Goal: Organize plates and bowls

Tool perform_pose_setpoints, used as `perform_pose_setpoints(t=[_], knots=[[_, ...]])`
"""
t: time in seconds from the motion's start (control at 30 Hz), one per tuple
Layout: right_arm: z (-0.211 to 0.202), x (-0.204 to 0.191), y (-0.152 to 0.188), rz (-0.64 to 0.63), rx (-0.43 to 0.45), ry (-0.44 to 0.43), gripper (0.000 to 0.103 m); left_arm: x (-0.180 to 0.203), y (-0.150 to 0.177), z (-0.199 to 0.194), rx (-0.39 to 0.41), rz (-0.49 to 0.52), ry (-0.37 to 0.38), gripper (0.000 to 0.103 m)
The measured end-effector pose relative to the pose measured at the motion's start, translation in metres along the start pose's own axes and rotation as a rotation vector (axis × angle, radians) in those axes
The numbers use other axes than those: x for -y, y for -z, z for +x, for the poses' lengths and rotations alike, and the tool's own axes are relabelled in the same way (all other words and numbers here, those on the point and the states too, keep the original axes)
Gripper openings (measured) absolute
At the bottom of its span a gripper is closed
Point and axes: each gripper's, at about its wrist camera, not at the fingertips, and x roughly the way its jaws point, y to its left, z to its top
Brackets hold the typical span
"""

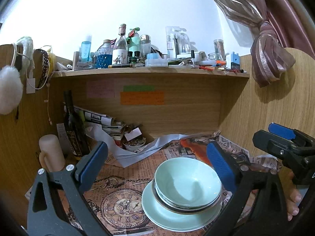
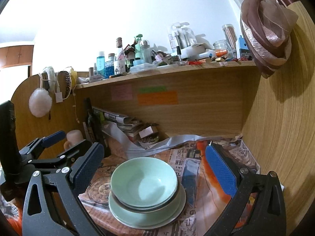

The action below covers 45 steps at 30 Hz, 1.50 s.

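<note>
Bowls (image 2: 144, 182) sit nested on the plates (image 2: 147, 212) mid-bench (image 1: 118, 177), looks tidied, so both the left gripper (image 1: 157, 167) and right gripper (image 2: 155, 169) have fingers wide, holding nothing.

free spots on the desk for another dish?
Bare newspaper left of the plate-and-bowl stack, over the clock print, and behind the stack toward the orange print. Back-left corner is crowded: dark bottle, mug, paper pile.

Cluttered shelf (image 1: 149, 72), dark bottle (image 1: 73, 125), newspaper-covered table (image 1: 122, 177).
</note>
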Motion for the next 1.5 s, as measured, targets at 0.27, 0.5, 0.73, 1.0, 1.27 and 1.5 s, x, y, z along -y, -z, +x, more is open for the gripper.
perform_pose_setpoints(t=[0.27,0.5,0.73,1.0,1.27,1.5], knots=[[0.0009,-0.0005,0.0024,0.003,-0.003,-0.005,0.103,0.0057,0.002,-0.0034,0.011,0.023,-0.007,0.103],[0.0012,0.0029,0.0036,0.015,-0.005,-0.011,0.103,0.0081,0.0028,-0.0044,0.015,0.031,-0.006,0.103],[0.0011,0.0028,0.0039,0.016,-0.005,-0.013,0.103,0.0075,0.0029,-0.004,0.014,0.032,-0.004,0.103],[0.0016,0.0032,0.0049,0.02,-0.008,-0.012,0.103,0.0074,0.0024,-0.0035,0.017,0.028,-0.001,0.103],[0.0016,0.0033,0.005,0.022,-0.009,-0.013,0.103,0.0069,0.0009,-0.0011,0.009,0.016,0.024,0.103],[0.0019,0.0031,0.0054,0.019,-0.009,-0.012,0.103,0.0092,0.0026,-0.0002,0.0,0.021,0.026,0.103]])
